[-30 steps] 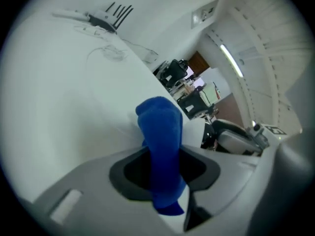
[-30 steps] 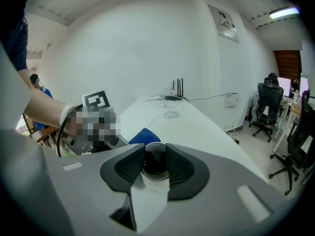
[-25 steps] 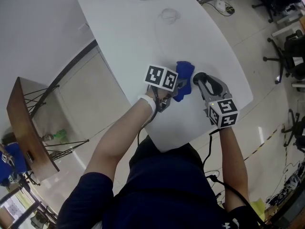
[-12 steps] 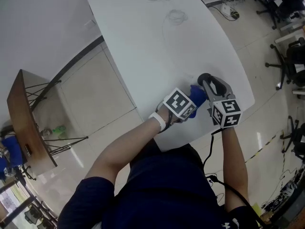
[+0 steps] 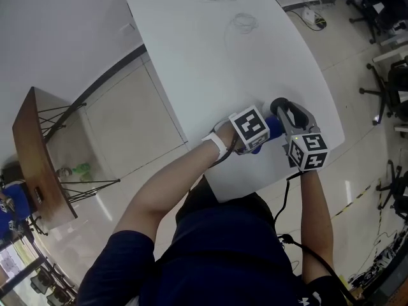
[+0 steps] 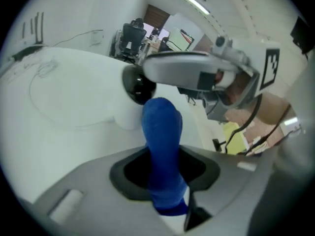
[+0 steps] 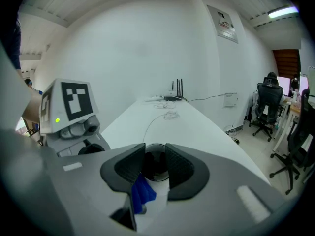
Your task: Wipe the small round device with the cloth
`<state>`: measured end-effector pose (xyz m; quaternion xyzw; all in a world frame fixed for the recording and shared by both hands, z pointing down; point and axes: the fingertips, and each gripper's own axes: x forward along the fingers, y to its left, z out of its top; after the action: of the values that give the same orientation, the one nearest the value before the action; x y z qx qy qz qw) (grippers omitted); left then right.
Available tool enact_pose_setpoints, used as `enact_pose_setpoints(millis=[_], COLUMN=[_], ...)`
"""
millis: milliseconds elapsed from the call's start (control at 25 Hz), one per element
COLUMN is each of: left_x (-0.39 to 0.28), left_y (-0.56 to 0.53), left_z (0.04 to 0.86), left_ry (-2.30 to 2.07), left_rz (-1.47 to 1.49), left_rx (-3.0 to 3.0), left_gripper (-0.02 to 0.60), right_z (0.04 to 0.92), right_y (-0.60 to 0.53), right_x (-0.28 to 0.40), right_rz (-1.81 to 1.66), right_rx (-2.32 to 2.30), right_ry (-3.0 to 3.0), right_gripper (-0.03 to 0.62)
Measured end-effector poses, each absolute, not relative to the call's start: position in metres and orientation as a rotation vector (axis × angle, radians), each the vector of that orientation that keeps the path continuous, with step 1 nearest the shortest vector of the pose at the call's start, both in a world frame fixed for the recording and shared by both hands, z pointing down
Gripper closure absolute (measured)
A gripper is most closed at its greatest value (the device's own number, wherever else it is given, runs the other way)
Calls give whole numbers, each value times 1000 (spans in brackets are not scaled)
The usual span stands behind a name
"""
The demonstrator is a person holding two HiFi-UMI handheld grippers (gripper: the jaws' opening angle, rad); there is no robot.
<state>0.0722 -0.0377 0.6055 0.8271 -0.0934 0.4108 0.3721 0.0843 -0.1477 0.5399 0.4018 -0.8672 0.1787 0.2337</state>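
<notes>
a long white table [image 5: 204,69] ran off toward the wall, a thin cable [image 5: 244,21] coiled loosely on its far half and a router [image 7: 176,95] with two aerials at its far end. to the left stood a wooden-topped stand [image 5: 32,158] on wire legs, something green [image 5: 81,169] on the floor beneath it. black office chairs [image 5: 392,75] were grouped to the right, and a power strip [image 5: 313,16] lay on the floor.

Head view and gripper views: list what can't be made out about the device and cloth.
Head view: the left gripper covers most of the cloth.
Right gripper view: the right gripper's jaws hide the device's sides.
Left gripper view: cloth overlaps the device; contact cannot be told.
</notes>
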Motion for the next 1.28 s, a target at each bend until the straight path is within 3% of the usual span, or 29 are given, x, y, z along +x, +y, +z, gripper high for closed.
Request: enact_pose_setpoints(millis=[320, 600, 1040, 1280], left_x=[22, 23, 41, 38], left_y=[-71, -134, -80, -50], left_z=[585, 522, 549, 565], left_ry=[-427, -781, -624, -336], left_rz=[901, 616, 711, 1030], left_rx=[2092, 2239, 2241, 2351], left_gripper=[437, 437, 437, 437], right_z=[540, 538, 538, 540], right_y=[-147, -147, -147, -145], right_x=[86, 84, 85, 84], right_rz=[501, 493, 504, 496], right_rx=[1109, 1110, 1115, 1104], right_ry=[-2387, -2393, -2395, -2389], right_gripper=[462, 462, 462, 462])
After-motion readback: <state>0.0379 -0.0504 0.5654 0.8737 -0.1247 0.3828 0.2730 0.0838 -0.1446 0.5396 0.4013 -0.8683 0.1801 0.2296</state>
